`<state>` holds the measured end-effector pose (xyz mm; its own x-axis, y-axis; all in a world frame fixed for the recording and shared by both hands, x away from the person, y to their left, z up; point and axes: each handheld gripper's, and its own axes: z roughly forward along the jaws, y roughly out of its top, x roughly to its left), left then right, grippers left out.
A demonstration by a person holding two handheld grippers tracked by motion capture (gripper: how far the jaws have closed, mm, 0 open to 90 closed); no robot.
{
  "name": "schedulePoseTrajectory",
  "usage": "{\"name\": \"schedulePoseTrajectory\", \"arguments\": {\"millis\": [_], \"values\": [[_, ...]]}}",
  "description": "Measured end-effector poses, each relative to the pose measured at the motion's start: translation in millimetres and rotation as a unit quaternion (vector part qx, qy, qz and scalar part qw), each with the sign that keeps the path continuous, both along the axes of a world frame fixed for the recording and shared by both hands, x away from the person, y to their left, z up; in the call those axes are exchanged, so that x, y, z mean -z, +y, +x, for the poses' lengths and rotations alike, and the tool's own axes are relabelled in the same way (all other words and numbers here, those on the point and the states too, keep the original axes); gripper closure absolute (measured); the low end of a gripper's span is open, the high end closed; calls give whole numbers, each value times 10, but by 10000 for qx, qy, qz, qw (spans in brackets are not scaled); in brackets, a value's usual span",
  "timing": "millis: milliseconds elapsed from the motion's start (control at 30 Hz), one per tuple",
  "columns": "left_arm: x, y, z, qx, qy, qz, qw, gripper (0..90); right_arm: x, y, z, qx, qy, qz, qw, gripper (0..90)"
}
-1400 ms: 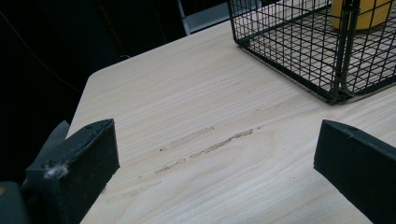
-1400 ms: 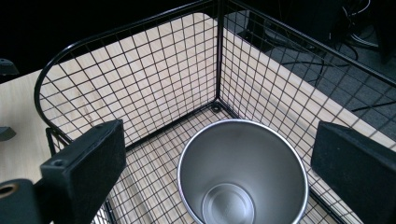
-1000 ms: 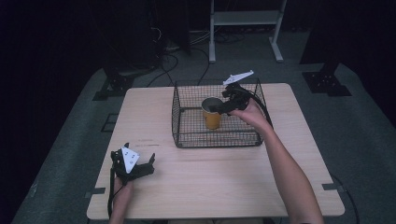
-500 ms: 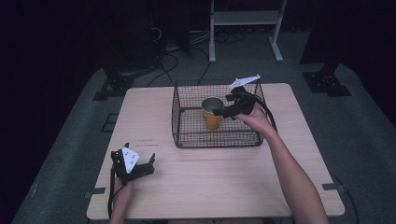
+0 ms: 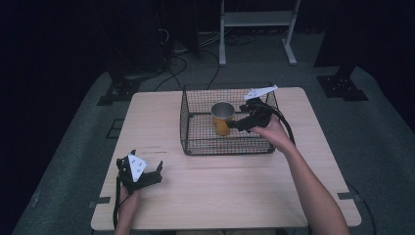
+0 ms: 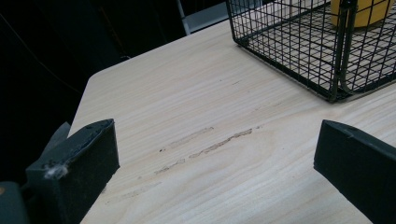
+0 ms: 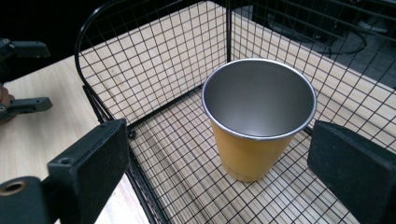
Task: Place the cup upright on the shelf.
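Cup (image 5: 222, 117) stands upright on the floor of the wire basket (image 5: 195, 139), roughly mid-basket, toward the far side. Yellow outer wall, bare metal rim and inside, nothing in it as seen in the right gripper view (image 7: 254, 121). Not touching any basket wall.

Right gripper (image 5: 234, 124) reaches into the basket over its right side, tips just beside the cup. Its jaws stand wide, one on either side of the cup in the right gripper view, with clear gaps to the cup wall on both sides; the pads press on nothing. The jaws have just been closing a little, cup between them but untouched. Right hand (image 5: 266, 128) holds the gripper body at the basket's right wall, forearm running down to the near right table edge. White three-cornered plate sits on top of it, cable trails off to the right.

Basket: black wire, open top, sits on the far half of the table (image 5: 293, 196), a bit right of centre. Basket corner (image 6: 336, 70) and the yellow base of the cup show at the top right of the left gripper view.

Left gripper (image 5: 147, 176) rests low over the near left part of the table, well apart from the basket. Jaws spread wide, only bare wood between them, with a few scuff marks (image 6: 205, 147) on the surface. Left hand (image 5: 128, 193) holds it from the near edge.

Dark floor, cables and a white frame stand beyond the table.
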<state>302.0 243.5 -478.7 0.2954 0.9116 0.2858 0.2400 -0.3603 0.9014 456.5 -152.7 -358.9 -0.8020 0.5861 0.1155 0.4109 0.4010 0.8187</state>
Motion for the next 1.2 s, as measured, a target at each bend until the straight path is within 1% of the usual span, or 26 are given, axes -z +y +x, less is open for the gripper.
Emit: {"name": "schedulePoseTrajectory", "arguments": {"millis": [67,133,167,233,333,433,500,533,567,600,667,767,800,900,967,1100,1200], "values": [[1,-1,1,-6,-2,-7,10000,0,9,-19,-23,69,-43,14,10000,59],[1,-1,0,-6,-2,-4,10000,0,39,-44,-23,77,-9,10,10000,59],[0,-1,0,-1,0,4,10000,0,57,-59,-31,79,41,72,9999,59],[0,-1,0,-2,-1,7,10000,0,72,-72,-49,64,64,111,9999,59],[0,0,0,-1,-1,4,10000,0,92,-92,-91,98,19,181,9998,59],[0,-1,0,-3,-1,3,10000,0,109,-89,-148,56,-18,133,9999,59],[0,-1,0,-6,-1,8,10000,0,123,-85,-181,-8,15,87,10000,59],[0,-2,0,-6,-3,7,10000,0,129,-84,-205,-3,-35,74,10000,59],[0,-2,0,-4,-2,5,10000,0,132,-88,-224,0,-39,97,9999,59],[0,-2,0,-5,-3,7,10000,0,133,-96,-246,-13,-13,182,9998,59],[0,-1,1,-5,-3,0,10000,0,132,-109,-281,-20,-43,242,9997,59],[0,-1,0,-10,0,4,10000,0,128,-119,-314,-47,-48,213,9997,58],[0,-2,0,-8,-1,7,10000,0,123,-123,-322,-60,-28,245,9997,59],[0,-2,0,-9,-3,6,10000,0,99,-135,-363,-61,-116,289,9995,59],[1,-1,1,-12,-7,-8,10000,0,98,-147,-388,-85,-86,367,9993,59],[0,-1,1,-4,-9,15,10000,0,122,-158,-443,-93,-123,290,9995,59],[1,-3,1,-10,-7,10,10000,0,123,-180,-481,-111,-114,367,9992,59]]}}
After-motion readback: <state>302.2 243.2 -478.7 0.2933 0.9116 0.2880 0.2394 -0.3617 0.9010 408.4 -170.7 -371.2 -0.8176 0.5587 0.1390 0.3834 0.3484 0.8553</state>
